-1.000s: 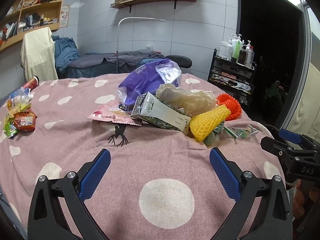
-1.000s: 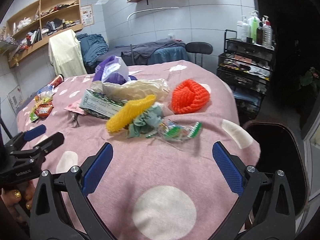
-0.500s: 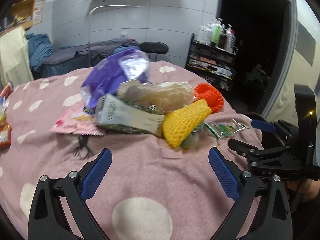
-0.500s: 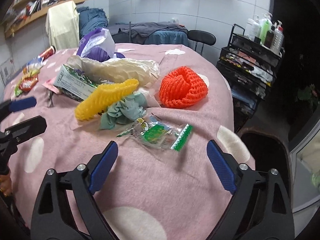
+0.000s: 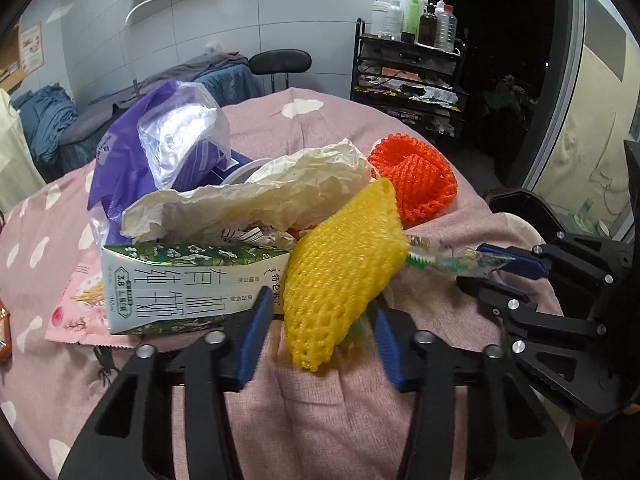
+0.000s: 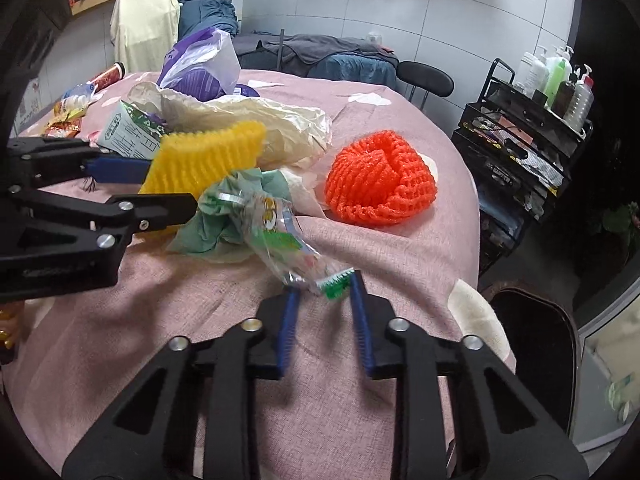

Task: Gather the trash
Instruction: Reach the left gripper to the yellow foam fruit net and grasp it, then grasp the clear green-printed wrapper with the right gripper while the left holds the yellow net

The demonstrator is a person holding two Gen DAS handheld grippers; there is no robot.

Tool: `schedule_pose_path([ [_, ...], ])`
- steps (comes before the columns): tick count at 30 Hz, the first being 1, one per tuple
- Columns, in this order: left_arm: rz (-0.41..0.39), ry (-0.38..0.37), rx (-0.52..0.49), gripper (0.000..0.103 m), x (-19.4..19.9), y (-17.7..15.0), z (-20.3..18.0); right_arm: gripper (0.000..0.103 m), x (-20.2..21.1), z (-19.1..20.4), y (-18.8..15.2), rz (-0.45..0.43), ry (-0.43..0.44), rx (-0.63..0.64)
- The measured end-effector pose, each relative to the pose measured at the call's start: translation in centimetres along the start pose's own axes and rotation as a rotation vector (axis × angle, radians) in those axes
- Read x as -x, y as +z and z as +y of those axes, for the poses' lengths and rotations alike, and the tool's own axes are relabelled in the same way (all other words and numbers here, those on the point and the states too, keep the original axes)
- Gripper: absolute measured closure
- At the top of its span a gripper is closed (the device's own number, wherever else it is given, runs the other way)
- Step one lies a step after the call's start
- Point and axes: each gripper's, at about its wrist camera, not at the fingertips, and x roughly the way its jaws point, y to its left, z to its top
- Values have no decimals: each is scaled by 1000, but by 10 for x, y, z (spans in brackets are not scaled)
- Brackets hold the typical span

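Item: trash heap on the pink worktop (image 5: 328, 420). Our left gripper (image 5: 320, 332) has its fingers apart around the yellow foam net (image 5: 340, 276), just beside the milk carton (image 5: 188, 284). Our right gripper (image 6: 322, 300) has its fingers apart around the clear wrapper (image 6: 288, 240), just beside the net. Risk, as we judge it: the slick wrapper slips out, or the net drags the green tissue (image 6: 228, 216) along.

Your left gripper (image 5: 320, 320) sits low, pointed forward, jaws part-closed with a gap between the blue pads (image 5: 252, 336). Your right gripper (image 6: 325, 308) reaches in from the right, jaws likewise narrowed, not fully shut, tips close together.
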Motion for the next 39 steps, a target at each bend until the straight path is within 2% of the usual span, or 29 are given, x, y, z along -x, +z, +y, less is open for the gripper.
schedule_pose_path([
  [1, 2, -7, 7, 72, -1, -1, 0, 84, 0, -2, 0, -3, 5, -9],
  [4, -3, -17, 27, 83, 2, -5, 2, 92, 4, -3, -3, -13, 19, -34],
  [7, -24, -34, 55, 85, 11, -11, 5, 96, 9, -5, -6, -23, 30, -53],
  [16, -110, -41, 120, 86, 49, -24, 11, 98, 32, -8, -8, -72, 87, -101],
  [18, -122, -42, 134, 86, 54, -26, 12, 85, 35, -9, -5, -88, 105, -111],
  [20, -128, -43, 145, 86, 58, -27, 14, 17, 37, -9, -3, -104, 108, -122],
  [21, -129, -42, 148, 86, 59, -28, 14, 15, 40, -7, -2, -133, 99, -120],
  [27, -134, -44, 178, 86, 66, -33, 20, 16, 32, 14, 13, -116, 116, -29],
  [31, -132, -45, 186, 86, 67, -37, 19, 36, 8, 26, 21, -45, 81, 28],
  [33, -132, -45, 192, 86, 68, -39, 19, 53, -5, 25, 24, -5, 82, 22],
  [34, -133, -46, 195, 86, 69, -39, 20, 69, -9, 24, 23, 10, 93, 17],
  [37, -136, -48, 205, 86, 70, -41, 22, 81, -5, 19, 21, -5, 112, -8],
  [39, -138, -54, 212, 86, 71, -42, 23, 84, 4, 15, 18, -34, 125, -21],
])
